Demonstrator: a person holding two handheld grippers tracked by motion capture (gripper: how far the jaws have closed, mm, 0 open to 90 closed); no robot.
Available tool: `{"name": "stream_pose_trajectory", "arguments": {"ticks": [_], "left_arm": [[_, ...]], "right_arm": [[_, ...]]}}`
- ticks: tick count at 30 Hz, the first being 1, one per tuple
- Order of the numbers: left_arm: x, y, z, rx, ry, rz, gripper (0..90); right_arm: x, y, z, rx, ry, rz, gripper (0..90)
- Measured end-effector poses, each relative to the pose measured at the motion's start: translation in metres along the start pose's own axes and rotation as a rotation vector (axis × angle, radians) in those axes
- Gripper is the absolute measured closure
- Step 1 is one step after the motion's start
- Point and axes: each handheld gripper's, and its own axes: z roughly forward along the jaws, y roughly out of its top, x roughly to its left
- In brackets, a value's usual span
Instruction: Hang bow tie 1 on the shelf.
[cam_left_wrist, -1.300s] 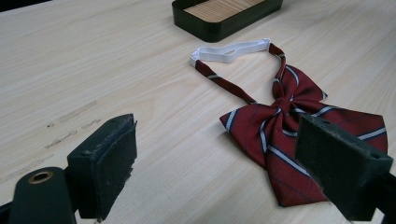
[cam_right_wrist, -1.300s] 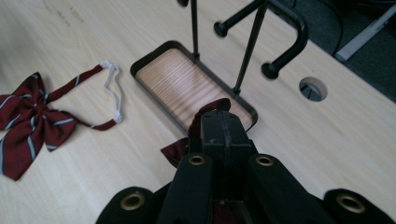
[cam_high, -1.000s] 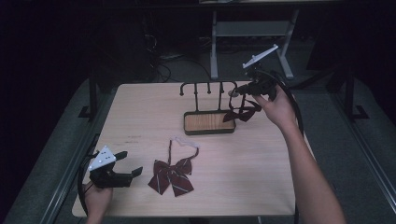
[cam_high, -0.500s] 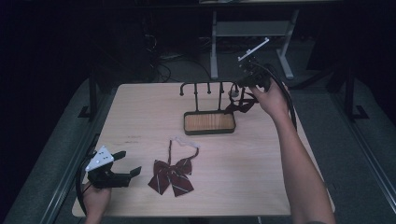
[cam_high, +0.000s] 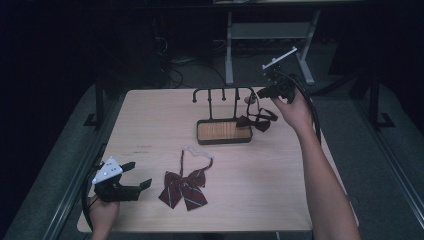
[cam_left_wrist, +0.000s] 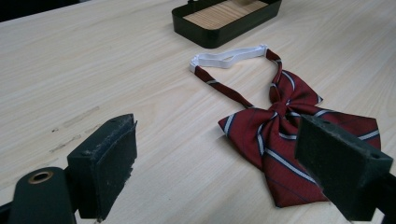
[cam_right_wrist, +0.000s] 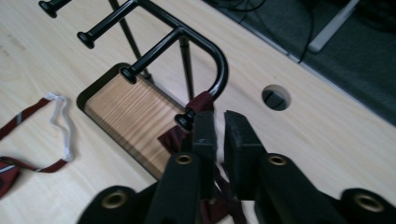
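Observation:
A black hook rack (cam_high: 222, 95) stands on a wood-floored tray (cam_high: 223, 131) at the table's far middle. A dark red bow tie (cam_high: 257, 121) hangs by its strap (cam_right_wrist: 201, 100) from the rack's rightmost hook (cam_right_wrist: 187, 119). My right gripper (cam_high: 261, 94) sits just behind that hook. Its jaws have just been opening and now stand a narrow gap apart (cam_right_wrist: 219, 126), off the strap. A red striped bow tie (cam_high: 183, 187) with a white elastic loop lies flat near the front. My left gripper (cam_high: 140, 174) rests open at the front left, with the striped tie (cam_left_wrist: 280, 121) ahead of it.
The tray's rim (cam_left_wrist: 201, 39) is beyond the striped tie. A round cable hole (cam_right_wrist: 275, 97) is cut in the table near the far right edge. A metal stand (cam_high: 270, 35) and cables sit on the dark floor behind the table.
My right gripper moved left and down to the rack's end hook with the dark bow tie, and its jaws have parted slightly. The left gripper has not moved.

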Motion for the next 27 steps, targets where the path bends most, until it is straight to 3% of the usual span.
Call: {"name": "stream_pose_trajectory", "arguments": {"ticks": [7,12,19,20,27], "left_arm": [[0.000,0.000,-0.001,-0.010,0.004,-0.008,12.8],[0.001,0.000,-0.001,-0.011,0.000,-0.015,12.8],[0.000,0.000,0.000,-0.013,-0.001,-0.020,12.8],[-0.001,0.001,0.000,-0.007,0.000,-0.016,12.8],[-0.003,0.001,0.000,-0.004,-0.002,-0.007,12.8]], "right_arm": [[0.002,-0.008,-0.010,-0.014,0.020,0.004,78.4],[0.011,-0.019,-0.018,-0.034,0.036,-0.001,74.5],[0.035,-0.037,-0.032,-0.056,0.103,-0.035,69.6],[0.043,-0.041,-0.035,-0.057,0.114,-0.055,68.7],[0.063,-0.051,-0.036,-0.044,0.167,-0.082,64.9]]}}
